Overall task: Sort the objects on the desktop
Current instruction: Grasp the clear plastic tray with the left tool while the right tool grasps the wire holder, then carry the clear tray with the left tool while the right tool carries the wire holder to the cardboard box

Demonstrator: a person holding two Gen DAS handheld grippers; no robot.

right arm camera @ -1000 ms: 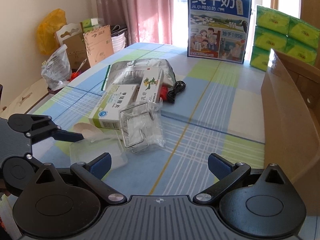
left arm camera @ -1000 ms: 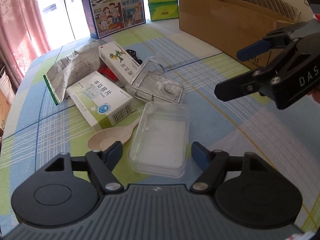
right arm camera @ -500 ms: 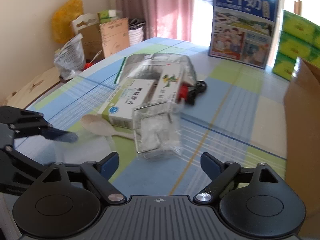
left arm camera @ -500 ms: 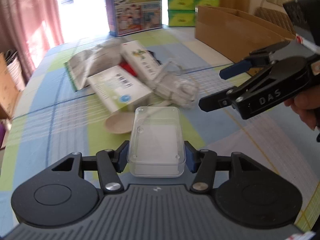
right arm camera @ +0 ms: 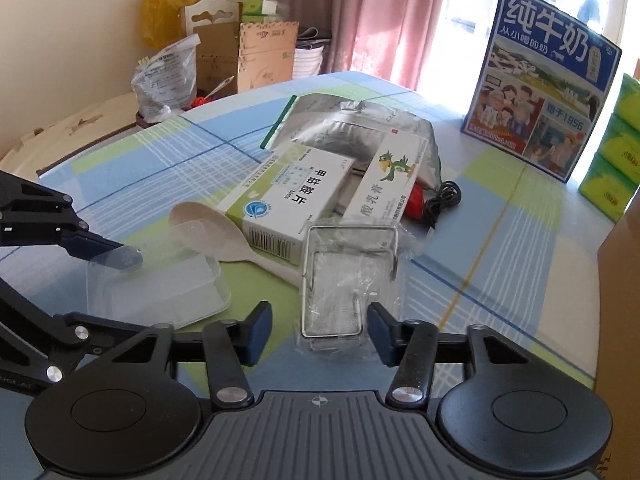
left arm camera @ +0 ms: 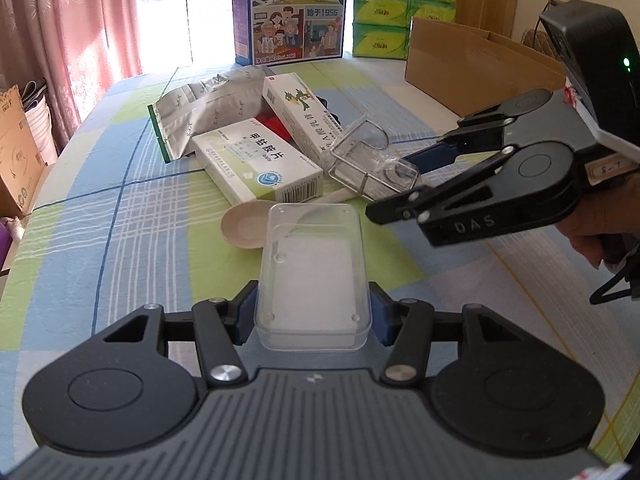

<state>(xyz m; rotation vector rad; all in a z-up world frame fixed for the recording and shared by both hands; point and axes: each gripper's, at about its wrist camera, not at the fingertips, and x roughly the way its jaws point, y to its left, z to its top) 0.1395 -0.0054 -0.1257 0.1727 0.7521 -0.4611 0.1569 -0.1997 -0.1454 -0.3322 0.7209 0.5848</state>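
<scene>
My left gripper is shut on the near end of a clear plastic box, which also shows at the left of the right wrist view. My right gripper is open but narrowed. Its fingers stand on either side of a wire rack in a clear bag, with a small gap on the left side. From the left wrist view the right gripper reaches in from the right over that bag. A beige spoon lies just beyond the box.
Behind lie a white-green medicine box, a second box with a green bird, a silver pouch and a black cable. A milk carton, green tissue packs and an open cardboard box stand at the back and right.
My left gripper went from open around the clear box to shut on it. My right gripper moved up to the bagged wire rack and its fingers drew closer together.
</scene>
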